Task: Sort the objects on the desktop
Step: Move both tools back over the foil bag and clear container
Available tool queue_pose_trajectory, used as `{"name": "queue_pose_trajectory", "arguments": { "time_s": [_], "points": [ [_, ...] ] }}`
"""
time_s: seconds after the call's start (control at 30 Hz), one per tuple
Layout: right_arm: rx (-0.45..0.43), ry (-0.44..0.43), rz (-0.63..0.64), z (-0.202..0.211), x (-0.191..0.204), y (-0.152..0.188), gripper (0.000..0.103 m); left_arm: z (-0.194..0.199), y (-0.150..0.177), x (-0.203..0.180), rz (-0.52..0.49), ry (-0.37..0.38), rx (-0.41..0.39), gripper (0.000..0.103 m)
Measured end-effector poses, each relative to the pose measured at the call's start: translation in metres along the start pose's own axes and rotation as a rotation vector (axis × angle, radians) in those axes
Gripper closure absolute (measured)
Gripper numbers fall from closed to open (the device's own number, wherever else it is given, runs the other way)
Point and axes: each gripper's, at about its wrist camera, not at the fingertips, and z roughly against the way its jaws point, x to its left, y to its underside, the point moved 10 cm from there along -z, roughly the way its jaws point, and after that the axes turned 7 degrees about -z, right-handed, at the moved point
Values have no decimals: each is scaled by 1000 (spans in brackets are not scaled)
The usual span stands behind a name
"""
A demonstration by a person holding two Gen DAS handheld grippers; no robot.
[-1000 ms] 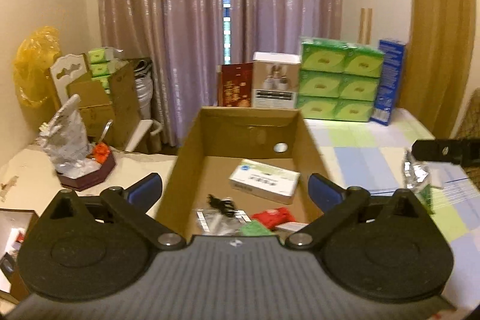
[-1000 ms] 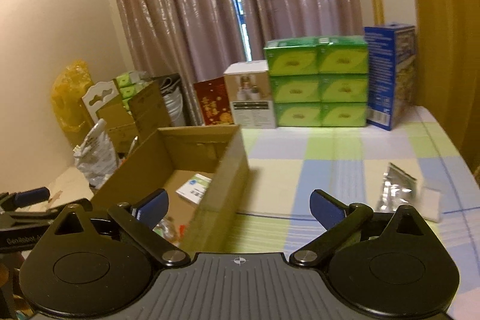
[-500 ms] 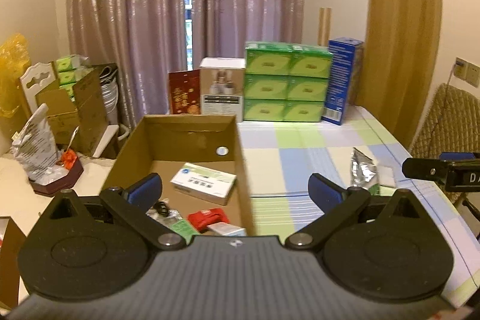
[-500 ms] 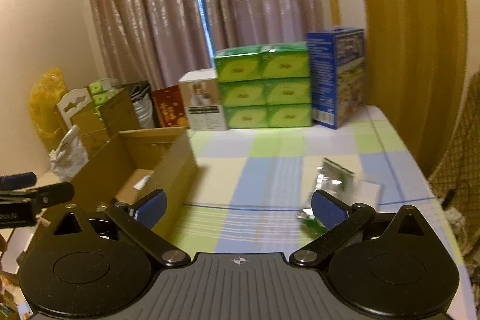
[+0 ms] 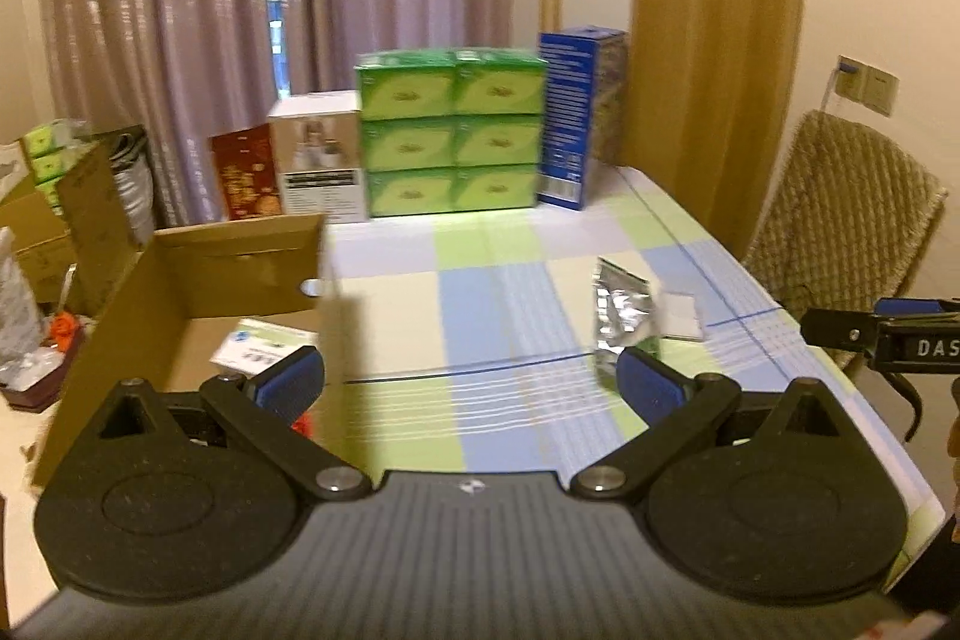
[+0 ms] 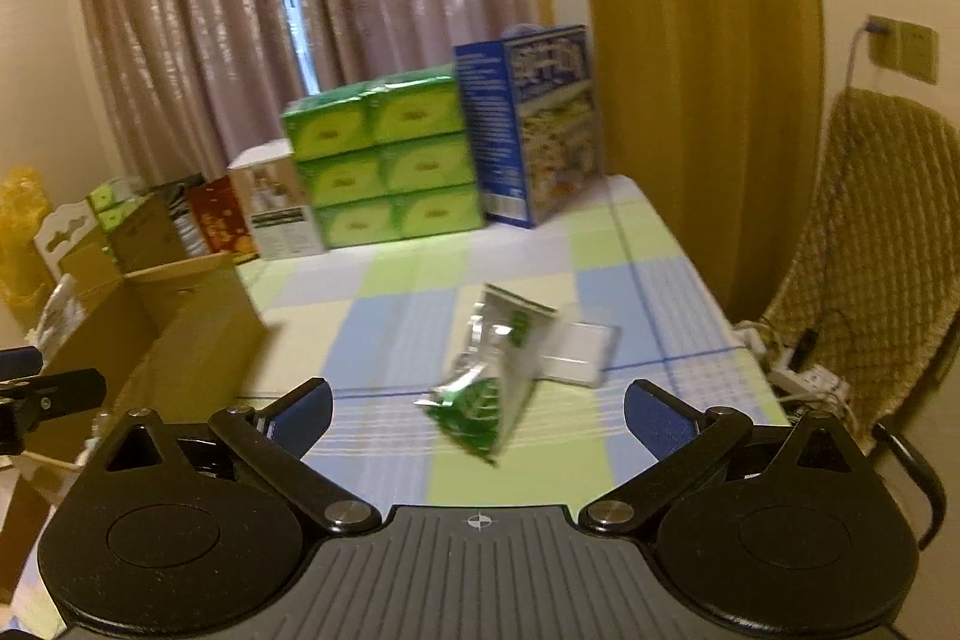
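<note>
Checked tablecloth (image 6: 384, 316) carries a crinkled foil pouch (image 6: 498, 376) before the released right tool (image 6: 477, 409).

A lived-in room of a home, used partly for storage. Long pinkish curtains (image 5: 180, 40) hang over a window, with a mustard drape (image 5: 714, 40) to their right. In front of the curtains stands a counter (image 5: 510, 292) under a checked green-and-blue cloth, and at its far edge sit stacked green tissue packs (image 5: 450, 139), a blue carton (image 5: 567, 118) and a white product box (image 5: 318, 154). Right of the counter is a chair with a woven cover (image 5: 840, 220); above it, wall sockets (image 5: 867, 85). Left of the counter stand open cardboard boxes (image 5: 90, 220).
</note>
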Motion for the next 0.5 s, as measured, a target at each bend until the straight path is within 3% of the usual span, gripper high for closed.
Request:
{"name": "queue_pose_trajectory", "arguments": {
  "time_s": [0.5],
  "points": [
    [26, 79, 5, -60, -76, -1, 2, -100, 4, -77, -80, 132, 69, 1]
  ]
}}
